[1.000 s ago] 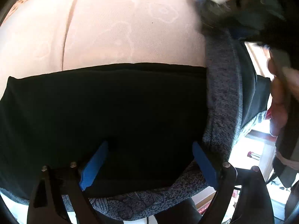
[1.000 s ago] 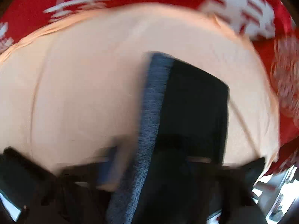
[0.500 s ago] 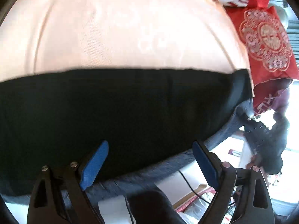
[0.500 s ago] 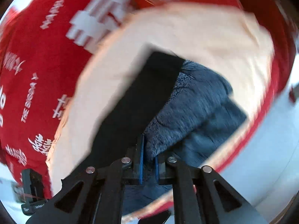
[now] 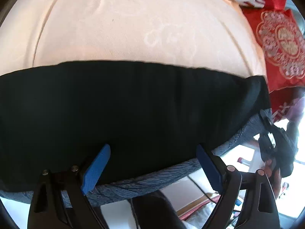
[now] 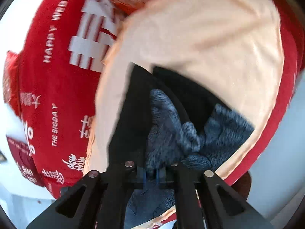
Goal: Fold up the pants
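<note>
One peach sheet, wide and bare beyond the far edge of one pair of pants; two red cushions at right. Pants lie across the near sheet edge. Left claw gapes wide, empty. Right claw pinches pants' fleecy lining.

The pants are seen as matt black cloth, lined with fuzzy grey-blue fleece. A smooth, faintly patterned peach sheet is spread beneath. Textured blue pads are carried on matt black plastic fingers with metal rivets.
</note>
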`<state>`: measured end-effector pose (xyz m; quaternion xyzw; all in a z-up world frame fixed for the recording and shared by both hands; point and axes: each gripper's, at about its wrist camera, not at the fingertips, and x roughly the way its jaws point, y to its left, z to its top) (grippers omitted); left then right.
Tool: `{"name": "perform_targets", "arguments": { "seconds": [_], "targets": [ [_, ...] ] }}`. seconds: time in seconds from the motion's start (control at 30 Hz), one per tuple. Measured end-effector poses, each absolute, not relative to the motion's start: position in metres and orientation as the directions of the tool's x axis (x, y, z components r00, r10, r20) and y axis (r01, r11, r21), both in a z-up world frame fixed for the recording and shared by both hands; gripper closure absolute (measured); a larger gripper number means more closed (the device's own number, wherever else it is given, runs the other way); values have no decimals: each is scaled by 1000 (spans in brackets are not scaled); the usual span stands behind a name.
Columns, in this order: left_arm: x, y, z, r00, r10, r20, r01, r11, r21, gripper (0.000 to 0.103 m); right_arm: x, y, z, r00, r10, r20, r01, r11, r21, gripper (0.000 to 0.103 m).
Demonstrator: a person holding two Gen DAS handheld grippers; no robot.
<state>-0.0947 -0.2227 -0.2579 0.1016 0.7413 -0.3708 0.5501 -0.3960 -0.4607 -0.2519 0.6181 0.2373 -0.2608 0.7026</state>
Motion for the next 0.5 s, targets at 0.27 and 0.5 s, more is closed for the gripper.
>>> {"name": "perform_targets", "arguments": {
  "seconds": [0.27,0.5],
  "targets": [
    [-130,-235,-263,-318,-263,-911,571,714,-405,2,-412,-459,-286,611,-92,-786,791,86,605,93],
    [-133,-224,-254,-276,-294,-915,516,758,-399,2,-418,-472,-232,442,-189,-877,889,222,400,57]
  ]
}}
